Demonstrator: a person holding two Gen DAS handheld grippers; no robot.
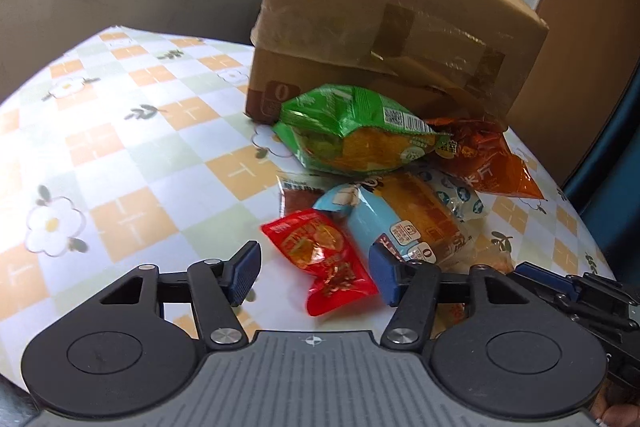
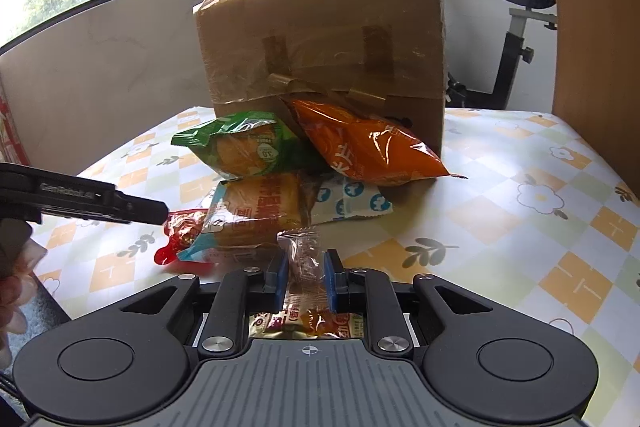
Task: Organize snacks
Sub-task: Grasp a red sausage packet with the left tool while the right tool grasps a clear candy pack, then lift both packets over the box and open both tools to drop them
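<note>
While the cardboard box [image 1: 384, 27] stands behind the heap, the red packet [image 1: 326, 261] lies on the tablecloth [image 1: 120, 155], long axis slanting between the left gripper [image 1: 316, 275]'s parted jaws, untouched; right gripper [image 2: 306, 279] clamps a small brown sachet [image 2: 304, 263].

R gripper [image 2: 306, 277] jaws clamp clear snack packet [image 2: 303, 259] w/ box [image 2: 324, 39] behind.

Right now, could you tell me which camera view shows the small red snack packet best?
The left wrist view: the red packet lies whole and unobstructed on the tablecloth, between the left gripper's open fingers. In the right wrist view, only its end shows, partly hidden behind the left gripper's finger and the blue-wrapped cake.
</note>
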